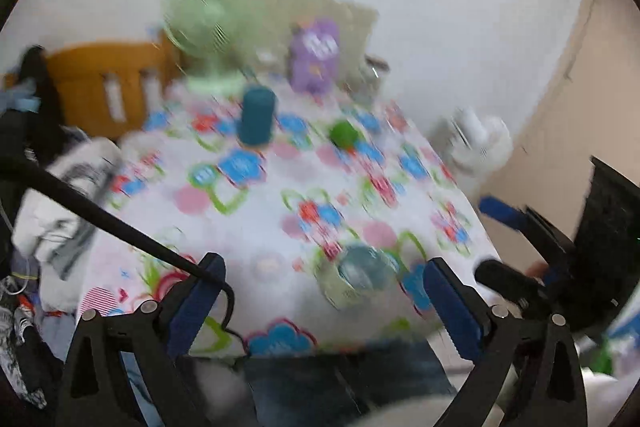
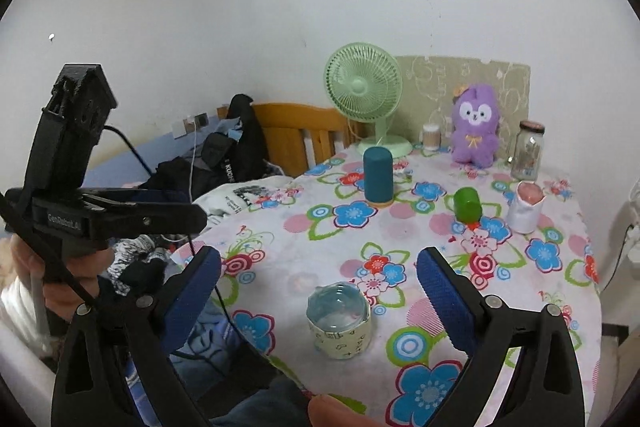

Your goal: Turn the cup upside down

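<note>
Cup (image 2: 339, 321) sits near the front edge of the tabletop (image 2: 304, 235), standing with its opening up, a pale sleeve with little doodles wrapped round it and a bluish clear inside. It's on the flowery cloth, a bit ahead of the right tongs (image 2: 319, 287), roughly in line with the gap between the two blue pads. Those tongs are spread wide and holding nothing, not touching the cup either.

The left wrist view is pretty smeared, but the same cup (image 1: 357, 277) shows up between the left tongs (image 1: 320, 287) too, nearer the right-hand pad. Left tongs are also wide apart and empty. Whether a pad touches the cup can't be told through the blur.

Further back on the tabletop: a teal cylinder (image 2: 378, 177) standing upright, a small green cup (image 2: 467, 205) to its right, then a white wrapped cup (image 2: 526, 207). Along the wall side there's a mint green fan (image 2: 363, 87), a purple plush toy (image 2: 476, 125) and a glass jar (image 2: 529, 151). In the right wrist view the other gripper body shows at the left, held in a hand (image 2: 60, 279).
</note>
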`<action>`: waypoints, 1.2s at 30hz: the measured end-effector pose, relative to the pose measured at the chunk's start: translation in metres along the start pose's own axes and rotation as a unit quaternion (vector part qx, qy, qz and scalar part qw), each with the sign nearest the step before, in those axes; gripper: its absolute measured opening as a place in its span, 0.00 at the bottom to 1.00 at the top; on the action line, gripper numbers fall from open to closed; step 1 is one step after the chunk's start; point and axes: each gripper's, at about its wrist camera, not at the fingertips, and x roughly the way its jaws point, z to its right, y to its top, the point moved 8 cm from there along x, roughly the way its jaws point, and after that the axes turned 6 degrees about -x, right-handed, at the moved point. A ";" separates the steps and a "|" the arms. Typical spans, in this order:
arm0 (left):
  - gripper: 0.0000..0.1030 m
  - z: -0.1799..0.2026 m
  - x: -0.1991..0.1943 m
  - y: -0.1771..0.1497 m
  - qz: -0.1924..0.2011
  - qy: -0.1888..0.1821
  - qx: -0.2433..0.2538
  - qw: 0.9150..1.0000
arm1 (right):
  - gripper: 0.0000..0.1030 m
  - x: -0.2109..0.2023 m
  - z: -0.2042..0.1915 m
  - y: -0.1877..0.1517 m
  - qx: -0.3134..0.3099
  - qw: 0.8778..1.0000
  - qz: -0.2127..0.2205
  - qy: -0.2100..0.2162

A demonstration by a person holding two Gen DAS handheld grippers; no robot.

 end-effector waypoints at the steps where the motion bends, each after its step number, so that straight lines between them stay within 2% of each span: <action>1: 1.00 -0.001 -0.003 -0.002 0.020 0.006 -0.009 1.000 | 0.99 -0.002 -0.003 -0.003 -0.002 1.000 0.004 -0.007; 3: 1.00 -0.004 -0.009 -0.006 0.057 0.021 -0.019 0.998 | 0.99 -0.004 -0.007 -0.007 -0.005 1.000 0.006 -0.016; 6: 1.00 -0.010 -0.008 -0.014 0.086 0.056 -0.023 0.994 | 0.99 -0.007 -0.011 -0.015 -0.005 0.999 0.010 -0.030; 10: 1.00 -0.014 -0.002 -0.024 0.111 0.092 -0.030 0.989 | 0.99 -0.011 -0.012 -0.026 -0.003 0.998 0.014 -0.065; 17: 1.00 -0.023 0.003 -0.037 0.140 0.122 -0.053 0.981 | 0.99 -0.009 -0.005 -0.042 0.023 0.997 0.000 -0.079; 25: 1.00 -0.017 0.011 -0.047 0.130 0.113 -0.034 0.984 | 0.99 -0.006 -0.002 -0.049 0.023 0.995 -0.013 -0.098; 36: 1.00 -0.005 0.017 -0.050 0.119 0.101 -0.007 0.988 | 0.99 0.001 0.007 -0.056 0.039 0.993 -0.028 -0.103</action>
